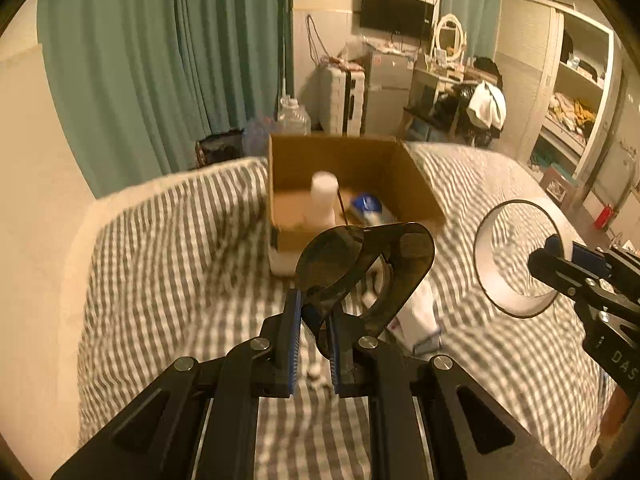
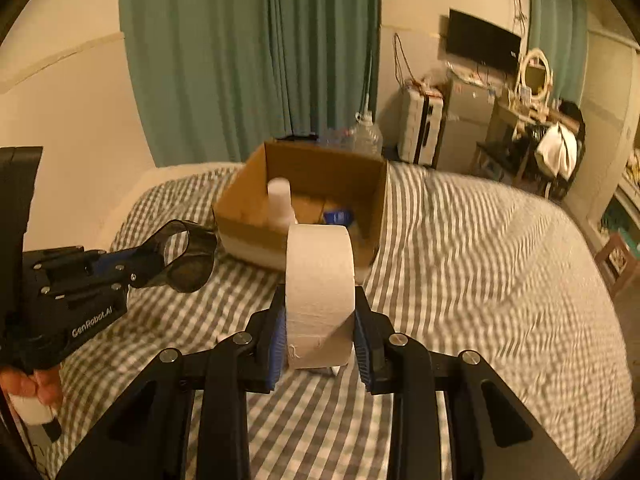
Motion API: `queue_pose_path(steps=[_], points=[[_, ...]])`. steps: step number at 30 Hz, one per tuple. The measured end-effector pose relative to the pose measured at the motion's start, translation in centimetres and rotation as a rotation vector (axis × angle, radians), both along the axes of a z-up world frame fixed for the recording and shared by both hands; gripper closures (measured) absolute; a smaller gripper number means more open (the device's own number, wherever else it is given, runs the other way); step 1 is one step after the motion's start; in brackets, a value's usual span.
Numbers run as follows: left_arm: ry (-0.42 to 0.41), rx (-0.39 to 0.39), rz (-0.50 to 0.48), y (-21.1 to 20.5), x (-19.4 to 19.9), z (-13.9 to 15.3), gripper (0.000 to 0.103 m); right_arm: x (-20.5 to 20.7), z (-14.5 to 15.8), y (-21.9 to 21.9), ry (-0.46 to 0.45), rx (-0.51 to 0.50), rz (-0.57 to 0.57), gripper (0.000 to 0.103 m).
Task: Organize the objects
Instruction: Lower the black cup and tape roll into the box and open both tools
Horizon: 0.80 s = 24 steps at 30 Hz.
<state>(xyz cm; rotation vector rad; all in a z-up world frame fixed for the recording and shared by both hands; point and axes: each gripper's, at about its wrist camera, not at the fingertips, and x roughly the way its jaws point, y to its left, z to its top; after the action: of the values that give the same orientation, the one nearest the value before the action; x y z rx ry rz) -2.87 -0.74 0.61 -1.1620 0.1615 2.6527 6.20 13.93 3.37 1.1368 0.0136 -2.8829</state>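
Observation:
An open cardboard box [image 1: 416,176] [image 2: 240,204] stands on the striped bed; inside are a white bottle [image 1: 322,196] [image 2: 280,200] and a blue-and-white item [image 1: 368,206] [image 2: 338,216]. My left gripper [image 1: 314,312] [image 2: 138,264] is shut on dark sunglasses [image 1: 332,268] [image 2: 188,256], held above the bed just short of the box. My right gripper [image 2: 320,324] [image 1: 554,254] is shut on a wide roll of white tape [image 2: 320,280] [image 1: 516,258], held upright above the bed, right of the sunglasses.
A white packet [image 1: 416,312] lies on the grey-striped bedspread [image 2: 480,260] under the sunglasses. Water jugs [image 1: 294,114] and green curtains [image 1: 160,60] stand behind the box. A suitcase, small fridge, desk and shelves fill the far right.

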Motion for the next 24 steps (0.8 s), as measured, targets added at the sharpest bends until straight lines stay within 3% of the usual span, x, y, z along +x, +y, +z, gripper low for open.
queue_pose_path(steps=[7, 14, 20, 24], points=[[0.031, 0.018, 0.005, 0.1, -4.0, 2.8, 0.091, -3.3, 3.8, 0.2, 0.053, 0.006, 0.022, 0.074], [0.060, -0.015, 0.011, 1.2, -9.5, 3.9, 0.091, -8.8, 4.7, 1.0, 0.060, -0.012, 0.023, 0.074], [0.062, -0.061, -0.012, 3.6, -14.7, 2.4, 0.091, -14.1, 3.6, 1.6, 0.048, -0.018, 0.025, 0.074], [0.051, -0.120, -0.033, 5.5, -18.3, -0.4, 0.091, -18.2, 0.9, 2.2, 0.003, -0.023, 0.016, 0.074]])
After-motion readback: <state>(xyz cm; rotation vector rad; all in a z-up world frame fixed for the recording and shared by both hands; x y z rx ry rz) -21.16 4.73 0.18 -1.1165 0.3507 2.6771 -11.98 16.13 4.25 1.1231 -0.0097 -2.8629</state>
